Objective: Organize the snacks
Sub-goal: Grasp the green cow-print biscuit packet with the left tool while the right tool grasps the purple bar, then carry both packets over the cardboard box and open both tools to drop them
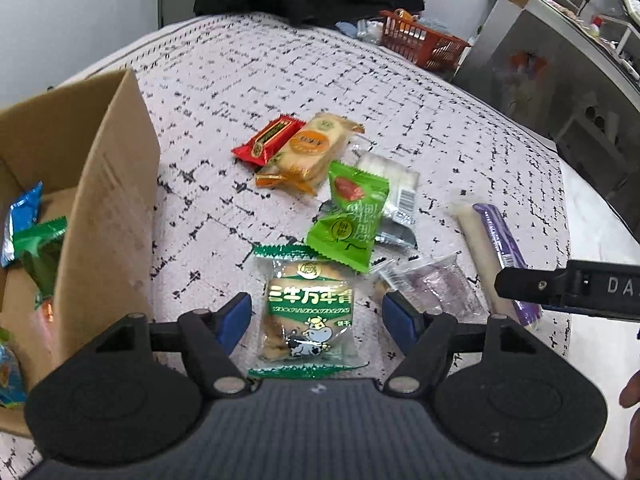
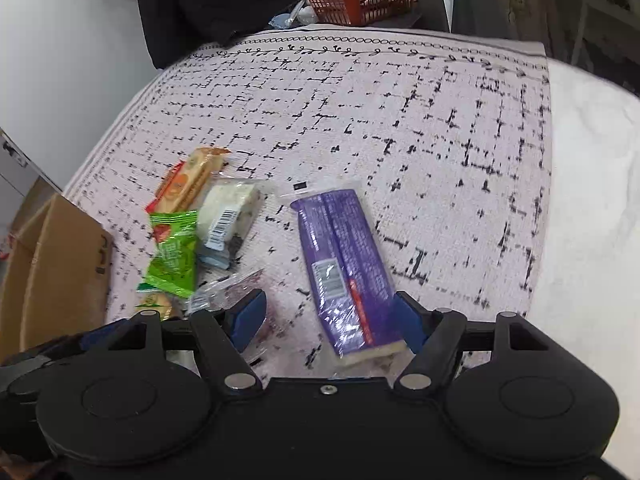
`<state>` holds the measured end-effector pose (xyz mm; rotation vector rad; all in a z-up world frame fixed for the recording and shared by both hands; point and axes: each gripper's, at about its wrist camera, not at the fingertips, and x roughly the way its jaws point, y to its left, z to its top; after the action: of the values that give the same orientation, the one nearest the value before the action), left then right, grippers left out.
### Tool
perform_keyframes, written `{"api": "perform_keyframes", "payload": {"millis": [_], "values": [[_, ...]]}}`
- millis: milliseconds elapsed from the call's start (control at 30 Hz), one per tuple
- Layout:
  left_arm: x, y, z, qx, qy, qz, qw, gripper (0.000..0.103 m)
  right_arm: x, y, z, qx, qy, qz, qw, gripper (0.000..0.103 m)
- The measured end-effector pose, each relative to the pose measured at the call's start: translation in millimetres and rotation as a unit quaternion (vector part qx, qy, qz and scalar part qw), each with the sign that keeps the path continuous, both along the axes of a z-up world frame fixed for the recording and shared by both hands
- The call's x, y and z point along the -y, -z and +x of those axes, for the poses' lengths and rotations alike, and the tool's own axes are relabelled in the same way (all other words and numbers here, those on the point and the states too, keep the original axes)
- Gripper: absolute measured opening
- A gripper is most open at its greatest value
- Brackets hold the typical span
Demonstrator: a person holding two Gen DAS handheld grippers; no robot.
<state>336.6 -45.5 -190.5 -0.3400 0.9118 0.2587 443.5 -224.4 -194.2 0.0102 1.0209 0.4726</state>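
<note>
My left gripper [image 1: 316, 316] is open, its blue pads on either side of a green-edged biscuit packet with a cartoon cow [image 1: 310, 312] lying on the patterned cloth. Beyond it lie a green packet [image 1: 350, 216], a white bar [image 1: 394, 184], an orange-labelled cracker pack [image 1: 310, 152] and a red packet [image 1: 268, 140]. My right gripper [image 2: 330, 320] is open around the near end of a long purple wafer packet [image 2: 346, 264]. The green packet [image 2: 174, 252] and the white bar [image 2: 226, 216] lie to its left. A clear packet [image 1: 432, 284] lies between the grippers.
An open cardboard box [image 1: 108, 208] stands at the left with several packets inside; it also shows in the right wrist view [image 2: 60, 264]. An orange basket [image 1: 420, 42] sits beyond the far table edge. The cloth's right edge meets a white surface [image 2: 592, 200]. The right gripper's body [image 1: 568, 284] enters the left wrist view.
</note>
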Motion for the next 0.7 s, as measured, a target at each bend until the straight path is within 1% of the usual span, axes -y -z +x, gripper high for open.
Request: {"api": "perform_keyframes", "payload": {"millis": [100,133,200,233,267,333,400,433,500,533,567,700], "values": [[-2.1,3.5,0.6,-0.006,-0.006,0.002,1.0,0.071,-4.6,4.2,1.7,0.001,-0.001,-0.014,1.0,0.069],[-3.3,5.3,0.8,-0.009,-0.009,0.0,0.9999,0.065,-5.2,4.4,1.7,0.004,0.0,-0.017,1.0,0.069],[-4.7,7.3,0.7,-0.01,-0.012,0.002,0.9999,0.06,-5.5,3.2,2.6,0.008,0.001,-0.019,1.0,0.069],[-4.8,7.4,0.3,-0.009,-0.013,0.004,0.9999,0.054,-5.8,3.1,3.6,0.009,0.003,-0.022,1.0,0.069],[-4.8,7.7,0.3,-0.009,-0.012,0.006,0.9999,0.051,-6.0,3.0,5.4,0.01,0.006,-0.026,1.0,0.069],[-4.7,7.8,0.6,-0.01,-0.012,0.006,0.9999,0.049,-7.0,3.9,8.3,0.013,0.009,-0.032,0.999,0.069],[-4.7,7.3,0.1,-0.009,-0.011,0.006,0.9999,0.048,-9.8,9.7,12.9,0.005,0.011,-0.044,0.999,0.067],[-4.9,6.8,-0.1,-0.009,-0.01,0.005,0.9999,0.048,-10.8,12.7,14.3,0.001,0.011,-0.05,0.999,0.061],[-5.6,5.7,-0.3,-0.009,-0.01,0.0,0.9999,0.048,-14.0,18.9,15.6,-0.006,0.006,-0.067,0.998,0.056],[-5.9,4.9,-0.8,-0.009,-0.011,-0.003,0.9999,0.048,-15.0,18.2,14.7,-0.005,0.004,-0.068,0.998,0.046],[-6.3,4.1,-1.4,-0.01,-0.012,-0.005,0.9999,0.048,-16.1,16.5,14.3,-0.007,0.001,-0.07,0.998,0.042],[-7.7,-0.1,-6.4,-0.01,-0.018,-0.004,0.9998,0.048,-16.9,6.8,9.3,-0.01,-0.005,-0.061,0.998,0.037]]}}
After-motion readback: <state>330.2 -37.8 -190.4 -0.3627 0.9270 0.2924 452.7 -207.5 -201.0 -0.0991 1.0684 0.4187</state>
